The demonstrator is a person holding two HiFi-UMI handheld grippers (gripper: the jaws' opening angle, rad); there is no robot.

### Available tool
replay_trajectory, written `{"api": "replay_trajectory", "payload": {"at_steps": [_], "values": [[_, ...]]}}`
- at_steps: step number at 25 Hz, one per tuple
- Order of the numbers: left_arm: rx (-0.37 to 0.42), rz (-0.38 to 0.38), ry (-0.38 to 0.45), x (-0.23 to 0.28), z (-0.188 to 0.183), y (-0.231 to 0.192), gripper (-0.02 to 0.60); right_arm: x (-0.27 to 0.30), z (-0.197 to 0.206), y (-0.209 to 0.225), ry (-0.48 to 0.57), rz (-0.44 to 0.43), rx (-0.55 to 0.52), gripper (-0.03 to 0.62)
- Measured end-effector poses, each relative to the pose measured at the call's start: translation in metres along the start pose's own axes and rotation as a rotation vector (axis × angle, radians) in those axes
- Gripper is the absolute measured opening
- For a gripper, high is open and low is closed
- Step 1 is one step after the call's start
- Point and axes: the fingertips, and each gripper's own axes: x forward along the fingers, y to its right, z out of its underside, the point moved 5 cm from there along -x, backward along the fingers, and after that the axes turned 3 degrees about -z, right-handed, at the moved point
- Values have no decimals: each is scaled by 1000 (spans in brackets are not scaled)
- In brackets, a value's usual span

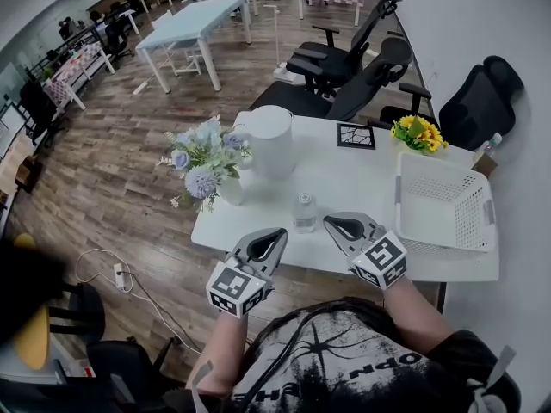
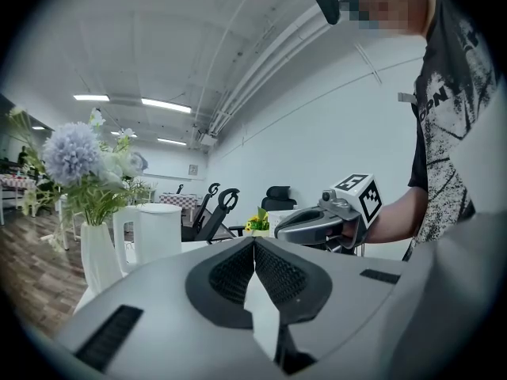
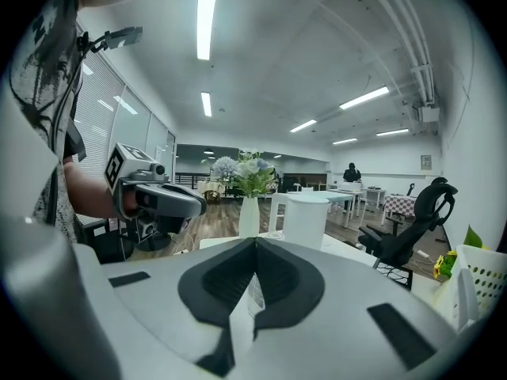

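My left gripper (image 1: 277,234) hovers over the near edge of the white table (image 1: 344,183), jaws shut and empty. My right gripper (image 1: 331,222) is level with it to the right, also shut with nothing held. Between and just beyond the two tips stands a small clear bottle (image 1: 304,212). In the left gripper view the shut jaws of my left gripper (image 2: 253,241) point across at the right gripper (image 2: 317,225). The right gripper view shows my right gripper (image 3: 255,241) shut, with the left gripper (image 3: 158,201) off to the left.
A white lidded jug (image 1: 269,141) and a vase of blue flowers (image 1: 205,160) stand at the table's left. A white mesh basket (image 1: 443,203) fills the right end, yellow flowers (image 1: 417,133) and a marker tile (image 1: 355,136) behind it. Black office chairs (image 1: 344,67) crowd the far side.
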Motion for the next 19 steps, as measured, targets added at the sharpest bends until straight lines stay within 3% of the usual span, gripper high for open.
{"api": "replay_trajectory", "payload": {"at_steps": [19], "values": [[-8,-8,-7,-5,6,-9,11,10,1,-6,3,-10,3,21]]}}
